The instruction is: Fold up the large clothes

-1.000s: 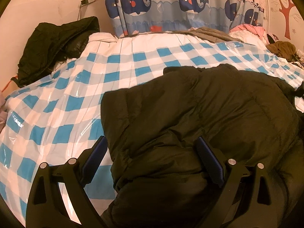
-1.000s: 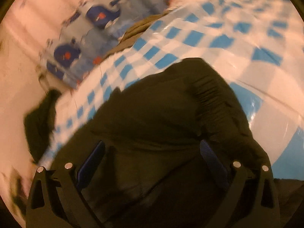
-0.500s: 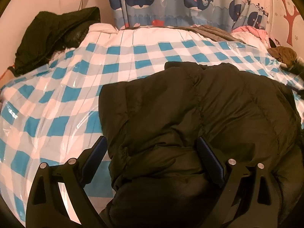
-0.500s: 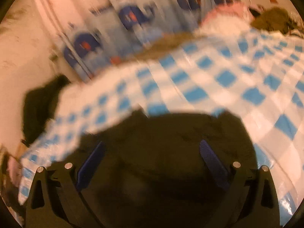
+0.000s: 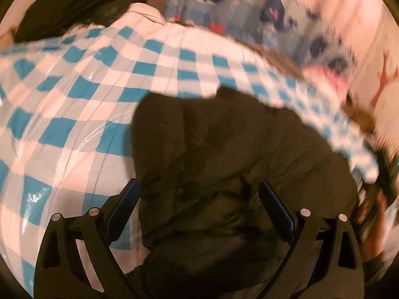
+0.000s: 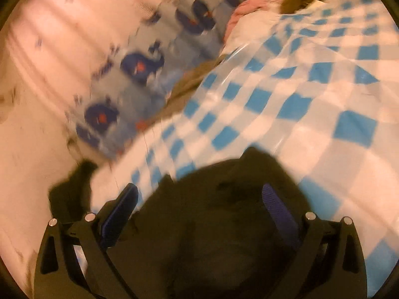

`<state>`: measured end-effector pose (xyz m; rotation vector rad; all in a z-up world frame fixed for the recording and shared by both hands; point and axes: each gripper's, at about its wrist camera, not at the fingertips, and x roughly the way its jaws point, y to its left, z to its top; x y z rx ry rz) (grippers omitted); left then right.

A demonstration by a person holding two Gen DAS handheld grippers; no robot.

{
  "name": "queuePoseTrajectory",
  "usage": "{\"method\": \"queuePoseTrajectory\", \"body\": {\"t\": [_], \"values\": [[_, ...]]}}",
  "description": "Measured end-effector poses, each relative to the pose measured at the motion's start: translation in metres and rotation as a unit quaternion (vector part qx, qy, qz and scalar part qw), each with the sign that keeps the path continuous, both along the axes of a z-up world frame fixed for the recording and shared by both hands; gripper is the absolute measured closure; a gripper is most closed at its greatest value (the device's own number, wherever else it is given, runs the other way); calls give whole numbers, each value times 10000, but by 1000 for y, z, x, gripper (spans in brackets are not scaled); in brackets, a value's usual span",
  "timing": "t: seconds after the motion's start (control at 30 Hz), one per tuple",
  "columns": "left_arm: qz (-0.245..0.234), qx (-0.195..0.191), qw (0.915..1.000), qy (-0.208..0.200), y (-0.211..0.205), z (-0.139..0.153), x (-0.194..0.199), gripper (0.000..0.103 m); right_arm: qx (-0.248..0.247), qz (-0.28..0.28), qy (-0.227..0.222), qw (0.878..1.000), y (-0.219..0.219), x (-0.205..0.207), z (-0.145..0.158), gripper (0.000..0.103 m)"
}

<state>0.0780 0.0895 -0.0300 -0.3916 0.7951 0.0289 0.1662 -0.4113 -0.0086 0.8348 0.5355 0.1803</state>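
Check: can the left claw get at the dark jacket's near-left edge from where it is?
Probably yes. The left claw stands open with the dark jacket bunched between its fingers; the edge lies by the left finger on the checkered cover, nothing in between. Blur limits certainty.

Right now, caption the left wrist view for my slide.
Open left gripper straddles the dark puffer jacket's edge on the blue-checked cover.
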Motion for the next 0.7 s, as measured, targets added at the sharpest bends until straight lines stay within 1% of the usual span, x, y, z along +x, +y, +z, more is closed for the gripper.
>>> {"method": "queuePoseTrajectory", "body": {"t": [0.03, 0.07, 0.1, 0.13, 0.17, 0.2, 0.27, 0.3, 0.33, 0.37, 0.43, 0.5, 0.53, 0.57, 0.6, 0.63, 0.7], "values": [[84, -91, 9999, -20, 5, 1, 0, 11, 202, 43, 96, 9997, -8, 3, -7, 7], [163, -142, 9998, -7, 9, 0, 0, 11, 287, 25, 327, 9990, -12, 7, -16, 7], [240, -149, 9996, 54, 13, -3, 1, 11, 332, 55, 652, 9973, -13, 13, -28, 7], [333, -132, 9991, 211, 17, -9, 5, 11, 398, 254, 1035, 9935, -11, 23, -43, 7], [392, -156, 9984, 370, 20, -15, 7, 11, 285, 336, 1173, 9921, -8, 27, -47, 7], [392, -327, 9972, 548, 24, -25, 10, 11, 228, 309, 1153, 9926, -7, 28, -45, 7], [442, -721, 9939, 703, 32, -36, 12, 11, 323, 203, 994, 9943, -9, 24, -37, 7], [490, -818, 9929, 710, 34, -38, 12, 11, 468, 89, 726, 9962, -14, 18, -30, 7], [508, -815, 9931, 677, 35, -36, 11, 11, 589, -4, 441, 9973, -19, 12, -21, 7], [507, -766, 9937, 639, 34, -34, 10, 11, 631, -5, 312, 9975, -21, 9, -16, 7], [506, -662, 9949, 573, 32, -30, 9, 11, 791, 181, -42, 9967, -22, 8, -5, 7], [508, -615, 9954, 533, 31, -28, 8, 11, 897, 388, -169, 9951, -18, 10, -3, 7], [499, -600, 9956, 514, 31, -28, 8, 11, 790, 452, 2, 9959, -15, 15, -5, 7], [493, -599, 9957, 513, 31, -27, 8, 11, 559, 553, 375, 9962, -9, 23, -9, 7], [492, -608, 9956, 517, 32, -27, 8, 11, 435, 670, 667, 9946, -7, 29, -16, 7], [495, -619, 9955, 520, 32, -27, 8, 11, 433, 720, 786, 9934, -6, 31, -20, 7], [512, -619, 9954, 526, 32, -27, 9, 11, 804, 917, 859, 9888, -6, 34, -30, 7]]}}
